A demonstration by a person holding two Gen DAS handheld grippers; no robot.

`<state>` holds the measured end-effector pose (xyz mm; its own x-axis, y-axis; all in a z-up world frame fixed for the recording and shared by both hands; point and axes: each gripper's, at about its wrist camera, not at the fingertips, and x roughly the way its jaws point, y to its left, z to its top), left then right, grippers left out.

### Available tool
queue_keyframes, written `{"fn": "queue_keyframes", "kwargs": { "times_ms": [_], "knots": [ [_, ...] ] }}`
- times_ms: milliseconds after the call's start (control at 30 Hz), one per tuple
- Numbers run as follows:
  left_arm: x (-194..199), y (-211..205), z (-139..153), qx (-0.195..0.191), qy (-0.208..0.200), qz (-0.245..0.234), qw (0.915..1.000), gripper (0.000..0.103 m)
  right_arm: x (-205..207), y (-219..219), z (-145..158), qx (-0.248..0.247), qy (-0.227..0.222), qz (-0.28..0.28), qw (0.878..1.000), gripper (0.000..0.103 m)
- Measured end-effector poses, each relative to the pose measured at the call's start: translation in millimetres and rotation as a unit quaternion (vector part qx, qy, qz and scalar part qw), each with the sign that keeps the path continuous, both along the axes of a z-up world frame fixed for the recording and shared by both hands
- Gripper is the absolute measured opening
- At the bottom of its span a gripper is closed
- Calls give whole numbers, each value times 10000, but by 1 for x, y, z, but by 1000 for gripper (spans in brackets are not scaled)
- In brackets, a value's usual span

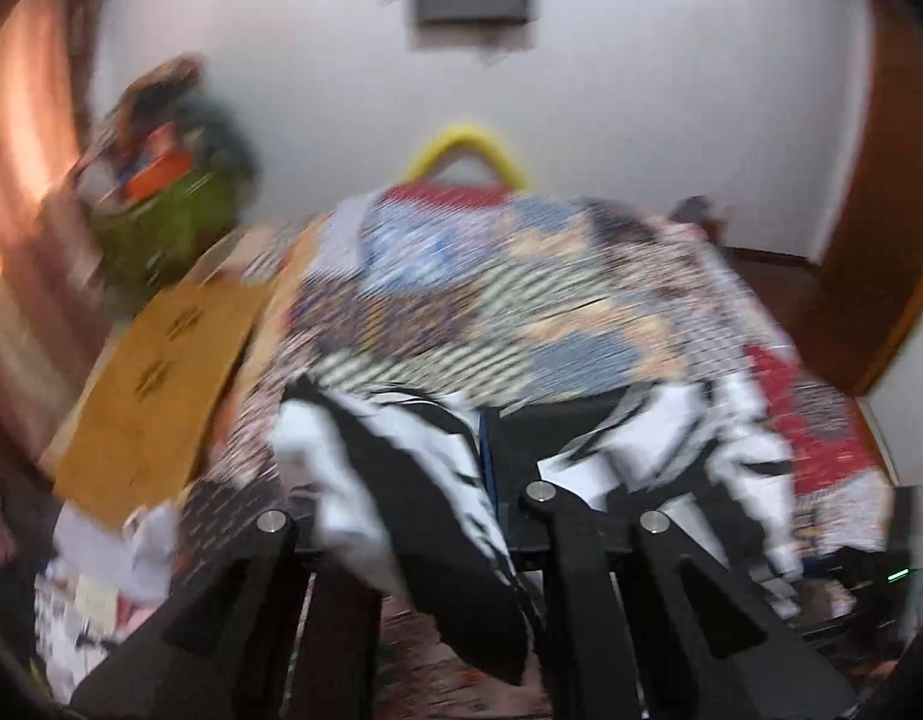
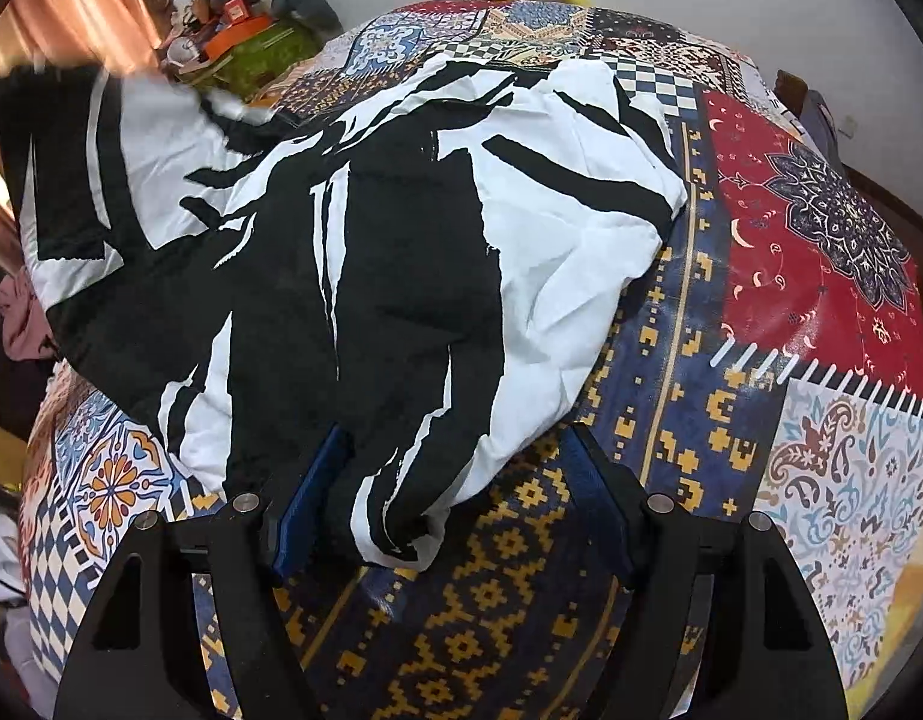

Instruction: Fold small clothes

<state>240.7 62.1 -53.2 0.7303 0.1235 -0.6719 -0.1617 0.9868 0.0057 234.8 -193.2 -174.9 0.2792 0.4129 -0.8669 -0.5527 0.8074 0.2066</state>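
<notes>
A black-and-white patterned garment [image 2: 365, 252] lies crumpled on the patchwork-print tablecloth [image 2: 791, 228]. My right gripper [image 2: 455, 480] is open, its blue-padded fingers [image 2: 311, 498] on either side of the garment's near edge, low over the cloth. In the blurred left wrist view, my left gripper [image 1: 413, 516] is shut on a fold of the same garment [image 1: 401, 480], lifted above the table [image 1: 521, 300]; its far-left corner is raised in the right wrist view [image 2: 59, 138].
A green bag [image 2: 263, 42] with boxes stands at the table's far left. A brown cardboard sheet [image 1: 155, 384] lies at the left edge. A yellow handle [image 1: 467, 144] shows behind the table. Curtain on the left, wooden door on the right.
</notes>
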Motion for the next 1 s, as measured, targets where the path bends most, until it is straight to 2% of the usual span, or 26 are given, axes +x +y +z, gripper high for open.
{"fn": "queue_keyframes", "kwargs": {
  "times_ms": [100,200,300,367,533,767,800,867,933,1000],
  "knots": [
    [13,-46,13,-179,-44,-628,9979,8,1,0,1,65,52,-10,10000,70],
    [27,-88,8,-615,217,-1324,9890,8,3,-5,0,149,109,-28,9998,70],
    [36,-117,-16,-940,626,-1929,9747,7,4,-7,-1,177,108,-36,9998,70],
    [37,-128,-35,-1045,907,-2148,9668,7,4,-8,-1,208,116,-43,9997,71],
    [35,-142,-70,-1116,1380,-2348,9557,7,7,-12,-3,296,185,-55,9994,71],
    [28,-141,-81,-1005,1460,-2529,9511,9,6,-28,8,509,203,-209,9983,70],
    [25,-144,-84,-957,1525,-2565,9496,12,4,-33,12,521,159,-235,9982,70],
    [21,-150,-93,-923,1774,-2694,9420,27,1,-42,20,476,65,-275,9985,70],
    [16,-155,-102,-847,1906,-2770,9380,31,0,-50,24,368,-36,-316,9988,70],
    [9,-160,-108,-660,1917,-2826,9376,36,-2,-57,28,155,-180,-380,9990,70]
  ]
}}
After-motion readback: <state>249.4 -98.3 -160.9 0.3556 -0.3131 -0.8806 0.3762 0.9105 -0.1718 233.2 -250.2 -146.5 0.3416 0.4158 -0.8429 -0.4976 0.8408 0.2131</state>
